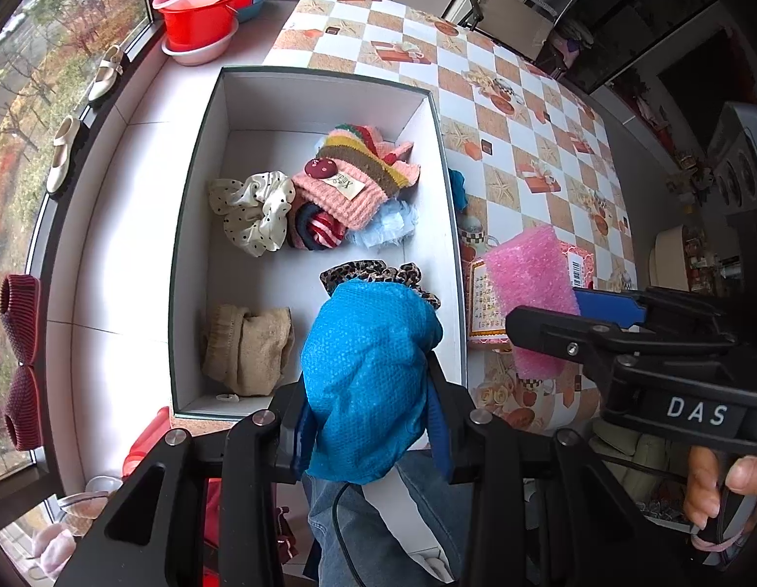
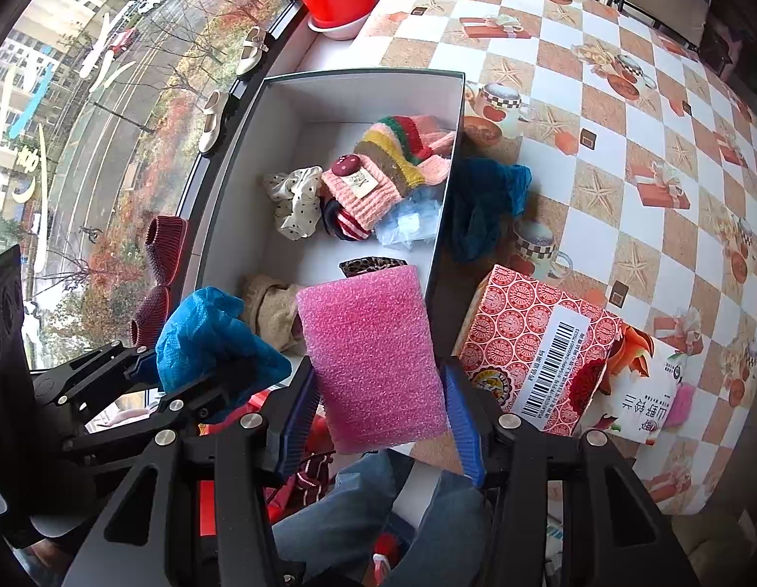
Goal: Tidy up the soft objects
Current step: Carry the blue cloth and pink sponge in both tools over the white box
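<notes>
My left gripper (image 1: 371, 435) is shut on a blue foam sheet (image 1: 366, 376) and holds it above the near end of the open white box (image 1: 197, 225). It also shows in the right wrist view (image 2: 212, 337). My right gripper (image 2: 378, 420) is shut on a pink foam sheet (image 2: 373, 357), held over the box's near right corner. The box (image 2: 447, 186) holds a pink striped knit hat (image 1: 349, 171), a polka-dot scrunchie (image 1: 253, 210), a leopard scrunchie (image 1: 373, 271), beige socks (image 1: 246, 347) and a light blue cloth (image 1: 390, 227).
A teal cloth (image 2: 481, 200) lies on the checked tablecloth (image 2: 623, 112) right of the box. A red patterned carton (image 2: 539, 347) lies near my right gripper. Red and pink basins (image 1: 202, 5), white shoes (image 1: 65, 154) and maroon slippers (image 1: 18, 357) line the window ledge.
</notes>
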Motion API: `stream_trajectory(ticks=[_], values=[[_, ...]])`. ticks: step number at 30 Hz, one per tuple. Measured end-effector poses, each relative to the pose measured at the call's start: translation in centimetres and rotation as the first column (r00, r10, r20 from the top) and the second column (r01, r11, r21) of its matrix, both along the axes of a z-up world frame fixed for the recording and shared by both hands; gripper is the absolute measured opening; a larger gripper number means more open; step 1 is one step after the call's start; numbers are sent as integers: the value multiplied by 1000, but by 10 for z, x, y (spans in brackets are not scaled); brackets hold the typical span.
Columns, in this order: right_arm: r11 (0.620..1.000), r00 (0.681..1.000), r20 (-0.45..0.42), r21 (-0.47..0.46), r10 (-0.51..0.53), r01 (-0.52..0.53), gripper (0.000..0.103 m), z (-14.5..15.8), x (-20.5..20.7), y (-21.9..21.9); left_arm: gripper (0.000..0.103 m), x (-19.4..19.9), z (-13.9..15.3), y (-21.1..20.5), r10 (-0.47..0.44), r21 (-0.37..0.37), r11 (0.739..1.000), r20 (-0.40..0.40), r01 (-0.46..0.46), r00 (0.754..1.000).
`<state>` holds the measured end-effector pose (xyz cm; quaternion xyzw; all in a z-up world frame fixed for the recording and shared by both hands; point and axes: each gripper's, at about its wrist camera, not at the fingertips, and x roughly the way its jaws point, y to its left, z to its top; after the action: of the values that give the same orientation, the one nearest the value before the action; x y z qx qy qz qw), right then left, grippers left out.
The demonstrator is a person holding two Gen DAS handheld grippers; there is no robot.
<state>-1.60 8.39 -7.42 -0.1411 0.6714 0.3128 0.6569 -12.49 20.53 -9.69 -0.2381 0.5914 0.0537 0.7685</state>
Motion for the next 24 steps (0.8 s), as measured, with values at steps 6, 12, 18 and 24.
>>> stream_trajectory(ticks=[6, 12, 18, 24], values=[[1000, 1000, -9, -2, -17, 17, 51, -3, 6, -1, 41, 3, -5, 3, 5, -7, 1000, -10, -5, 1000], [1000, 1000, -12, -3, -13, 13, 51, -4, 7, 0, 41, 4, -8, 7, 17, -8, 1000, -19, -17, 1000], [1000, 1000, -13, -4, -4, 4, 51, -8, 7, 5, 41, 5, -8, 10, 21, -2, 1000, -20, -21, 1000], [1000, 1000, -19, -5, -1, 1, 51, -10, 7, 7, 41, 7, -9, 13, 21, 5, 1000, -21, -21, 1000]])
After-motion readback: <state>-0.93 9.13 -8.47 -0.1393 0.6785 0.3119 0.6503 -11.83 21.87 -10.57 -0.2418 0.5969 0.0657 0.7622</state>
